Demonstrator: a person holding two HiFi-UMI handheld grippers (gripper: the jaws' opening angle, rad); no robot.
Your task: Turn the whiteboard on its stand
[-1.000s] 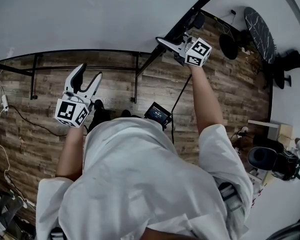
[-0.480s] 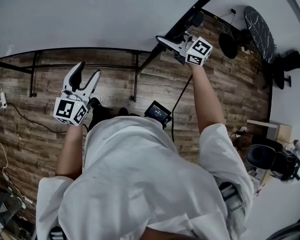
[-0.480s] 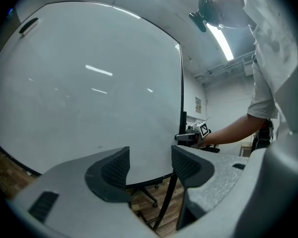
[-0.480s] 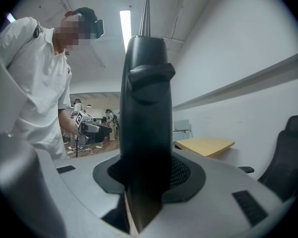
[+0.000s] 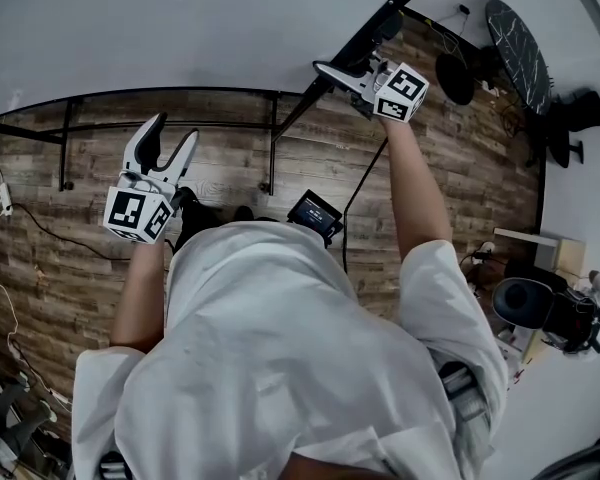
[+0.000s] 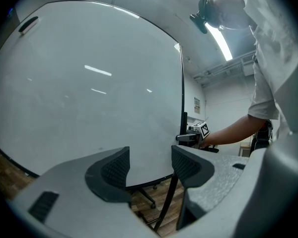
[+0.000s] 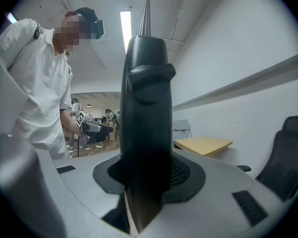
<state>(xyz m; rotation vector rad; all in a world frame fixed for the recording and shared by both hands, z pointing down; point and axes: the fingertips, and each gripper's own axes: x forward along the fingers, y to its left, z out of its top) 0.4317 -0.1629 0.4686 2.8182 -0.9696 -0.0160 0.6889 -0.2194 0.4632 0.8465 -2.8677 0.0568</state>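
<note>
Now: grip is set, the turn itself reads as barely begun
whiteboard (image 5: 180, 28): upright on its stand, right in front of the person, its white face fills the top of the head view and most of the left gripper view (image 6: 89, 83)
edge (image 5: 365, 43): black side frame of the board on the person's right, seen end-on as a dark vertical bar in the right gripper view (image 7: 146, 108)
right gripper (image 5: 325, 71): fingers clamped on that edge, one on each face of the board, arm stretched forward
left gripper (image 5: 172, 133): fingers apart, nothing between them (image 6: 149, 157); held near the board face and pointing at it, not touching as far as I can tell
stand (image 5: 270, 153): black uprights and low rail below the board, feet on the wood floor (image 5: 460, 168)
done: edge reached and gripped with the right gripper
left: swing the board round on the stand, then let go; how far round it is so far cannot be told from these views
next, my guess: right gripper drives the edge while the left gripper steadies or pushes the face
risk: thin frame could slip out of the fingers if pulled at an angle
clutter: chair (image 5: 530, 318) and cables well off to the right, clear of the board
</note>
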